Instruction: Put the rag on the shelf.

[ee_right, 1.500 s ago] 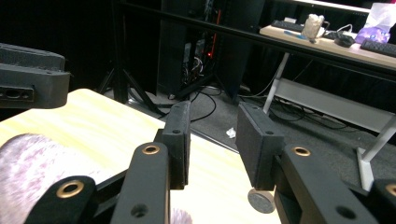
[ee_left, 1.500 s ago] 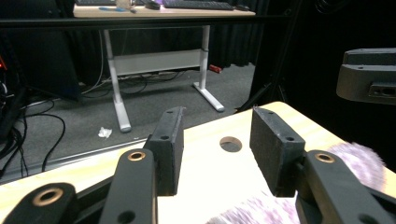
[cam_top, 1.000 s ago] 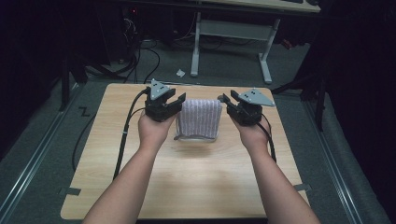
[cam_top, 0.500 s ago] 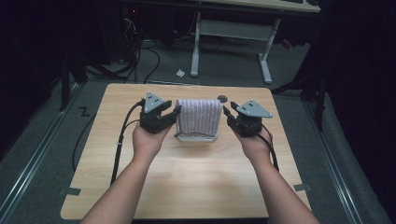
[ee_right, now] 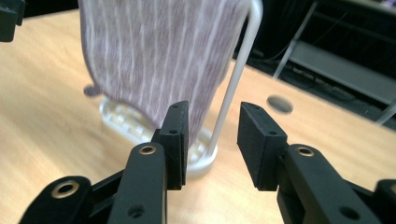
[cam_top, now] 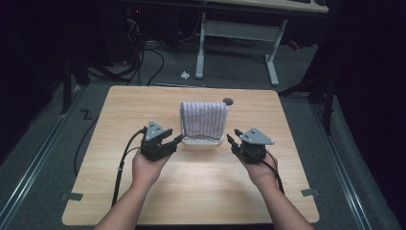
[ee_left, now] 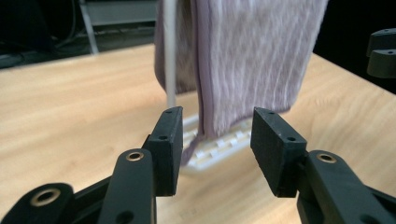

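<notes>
My 2 grippers flank towel rack: left gripper (cam_top: 178, 139), right gripper (cam_top: 230, 140), jaws apart, nothing held. Striped towel (cam_top: 203, 119) draped over white rack (cam_top: 205, 141) at table (cam_top: 119, 115) centre. Jaws aimed at lower corners, likely for 2-sided grab.

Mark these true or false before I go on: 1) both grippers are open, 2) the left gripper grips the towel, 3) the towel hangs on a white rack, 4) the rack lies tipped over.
1) True: the left gripper and right gripper both stand open, holding nothing.
2) False: the towel hangs free beyond its jaws.
3) True: it drapes over the white rack.
4) False: the rack stands upright on the table.
</notes>
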Available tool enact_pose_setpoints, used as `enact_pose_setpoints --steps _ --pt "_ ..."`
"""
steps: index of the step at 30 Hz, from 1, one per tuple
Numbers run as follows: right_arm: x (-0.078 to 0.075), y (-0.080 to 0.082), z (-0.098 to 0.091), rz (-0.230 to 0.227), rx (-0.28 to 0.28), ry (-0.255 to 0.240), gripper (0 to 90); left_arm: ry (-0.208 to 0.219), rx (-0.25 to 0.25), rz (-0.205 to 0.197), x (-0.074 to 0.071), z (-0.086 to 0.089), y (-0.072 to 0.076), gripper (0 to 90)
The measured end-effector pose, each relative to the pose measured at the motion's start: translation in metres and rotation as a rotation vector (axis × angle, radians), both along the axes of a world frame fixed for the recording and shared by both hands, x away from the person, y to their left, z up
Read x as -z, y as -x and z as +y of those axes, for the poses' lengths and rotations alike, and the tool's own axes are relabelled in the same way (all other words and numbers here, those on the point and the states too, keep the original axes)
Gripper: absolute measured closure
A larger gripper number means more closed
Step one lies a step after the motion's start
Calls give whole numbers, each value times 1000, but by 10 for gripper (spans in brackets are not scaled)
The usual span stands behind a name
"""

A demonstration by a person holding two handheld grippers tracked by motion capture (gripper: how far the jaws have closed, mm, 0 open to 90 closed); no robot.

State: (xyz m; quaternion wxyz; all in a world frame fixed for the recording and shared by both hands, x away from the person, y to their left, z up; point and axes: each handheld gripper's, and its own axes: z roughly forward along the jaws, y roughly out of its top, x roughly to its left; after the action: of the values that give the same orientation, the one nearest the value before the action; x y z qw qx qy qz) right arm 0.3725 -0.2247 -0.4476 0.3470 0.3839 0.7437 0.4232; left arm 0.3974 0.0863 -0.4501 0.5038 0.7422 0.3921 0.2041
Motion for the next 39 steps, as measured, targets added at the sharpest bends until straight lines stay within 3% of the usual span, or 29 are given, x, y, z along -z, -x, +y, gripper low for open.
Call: enact_pose_setpoints --steps 12,14,18,19,22,25,30,32,36,39 --pt "49 26 -10 86 -8 -15 621 -62 72 87 49 3 36 528" --pt "61 35 -15 113 -4 -24 614 -73 75 98 56 5 42 521" --pt "71 42 -20 138 2 -37 602 -97 85 127 71 14 54 509" --pt "76 48 -24 147 3 -26 583 -108 92 139 80 20 63 491" --pt "78 57 -30 146 9 -18 563 -122 102 143 86 27 76 485" --pt "83 72 -42 174 16 -12 546 -143 109 109 84 31 89 471" --pt "81 73 -46 182 27 -30 540 -115 92 126 85 35 81 465" --pt "82 71 -42 184 24 -33 540 -127 95 127 86 34 79 461" --pt "85 70 -38 183 8 -3 541 -116 92 137 87 37 78 459" --pt "88 68 -39 201 13 -9 542 -110 86 141 86 39 77 459"
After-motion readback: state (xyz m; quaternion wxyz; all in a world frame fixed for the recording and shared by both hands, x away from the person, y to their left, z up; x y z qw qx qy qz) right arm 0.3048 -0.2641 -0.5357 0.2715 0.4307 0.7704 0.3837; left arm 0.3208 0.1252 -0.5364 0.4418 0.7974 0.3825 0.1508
